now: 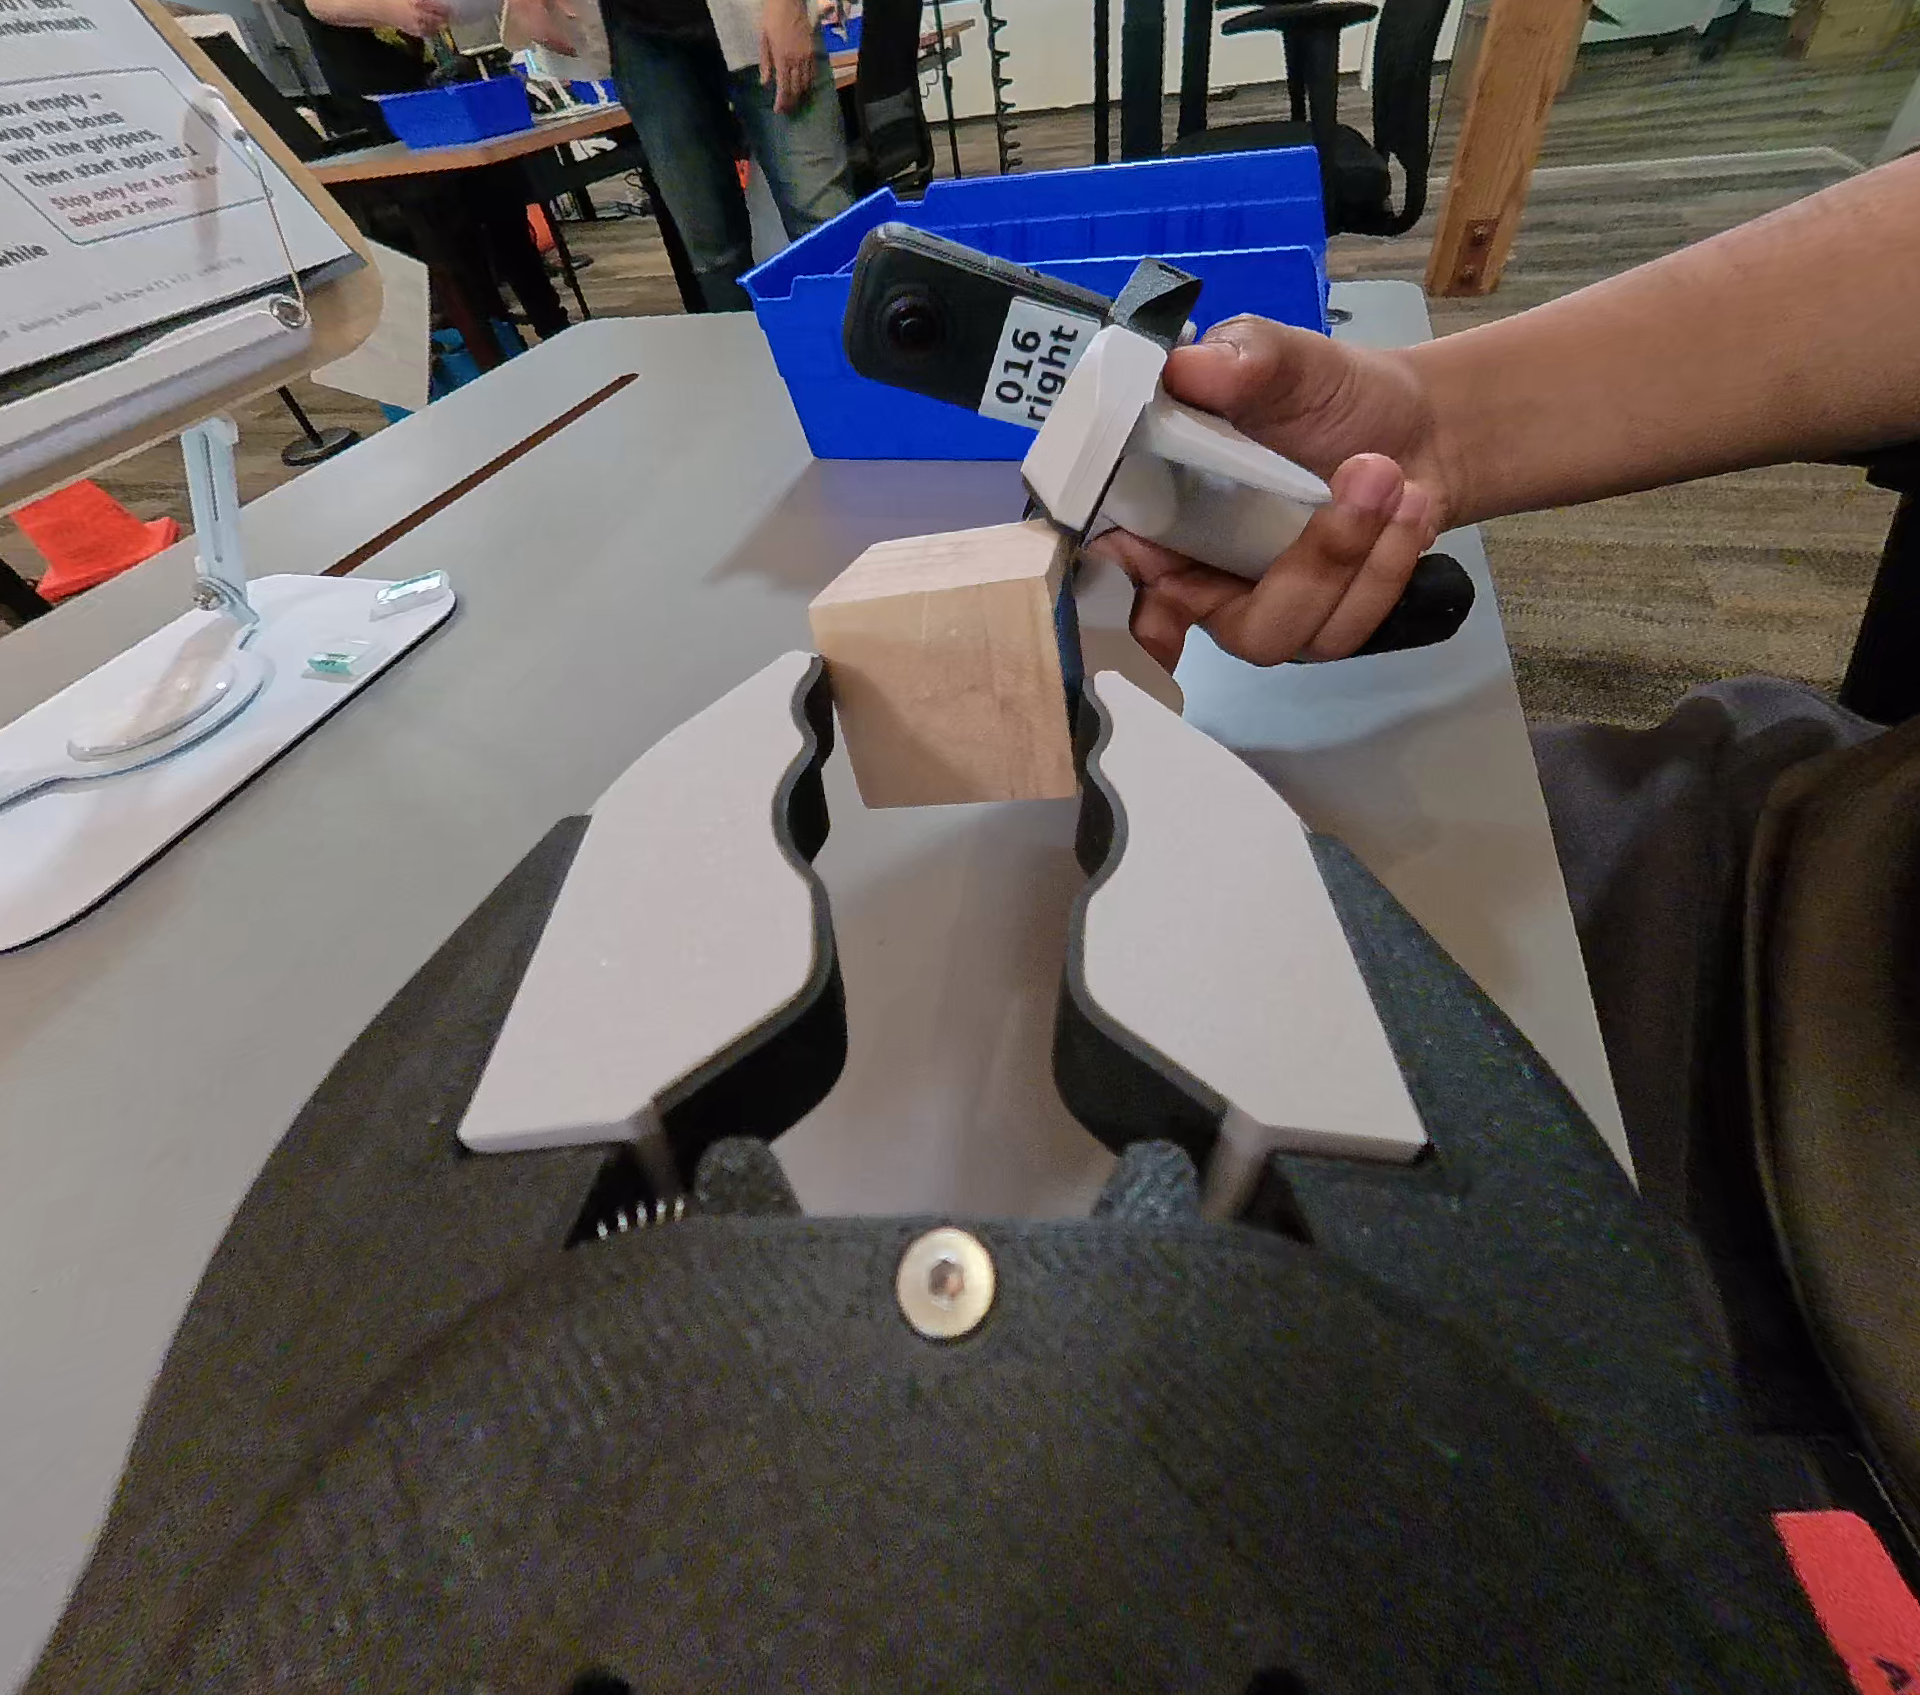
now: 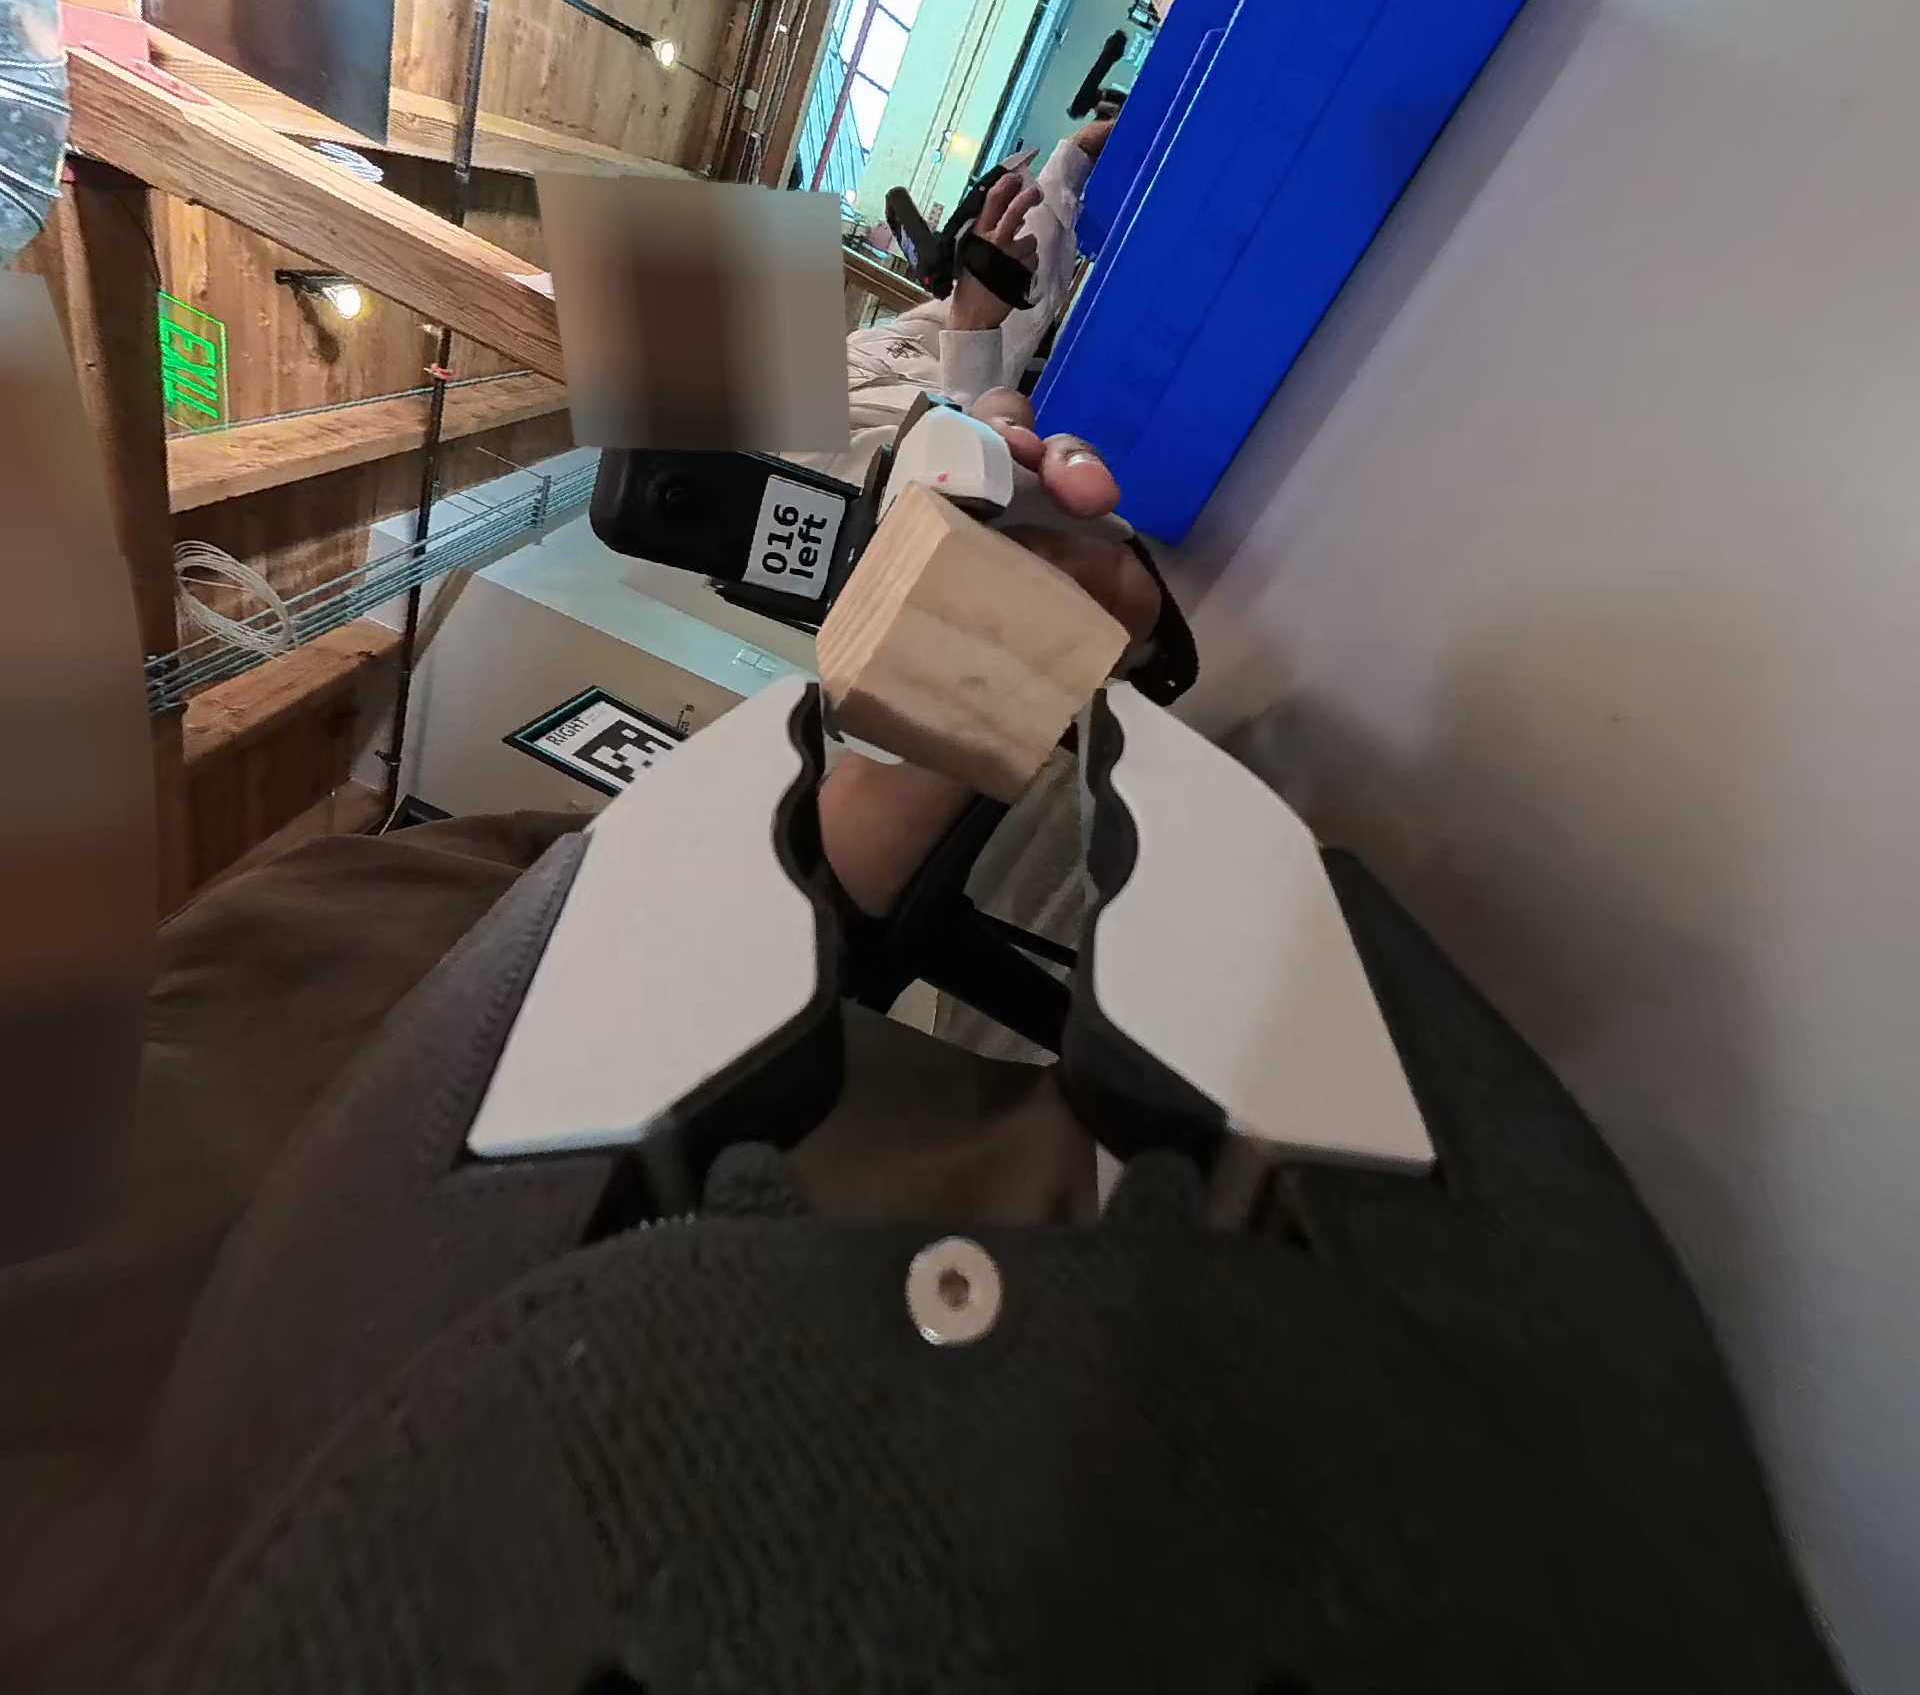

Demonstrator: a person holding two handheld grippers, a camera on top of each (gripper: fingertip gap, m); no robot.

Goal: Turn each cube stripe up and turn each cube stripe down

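Observation:
A plain wooden cube hangs in the air above the grey table. No stripe shows on the faces I see. My left gripper is shut on its two sides. The right gripper's white body, held in a hand, comes in from the right, and one dark finger lies along the cube's right edge. In the right wrist view the same cube sits tilted between my right gripper, whose jaws press on it. The left gripper's camera body is behind the cube.
A blue bin stands on the table behind the cube and also shows in the right wrist view. A tilted instruction board on a white base stands at the left. People stand at a far table. Less than 4 cm separates the two grippers' tips.

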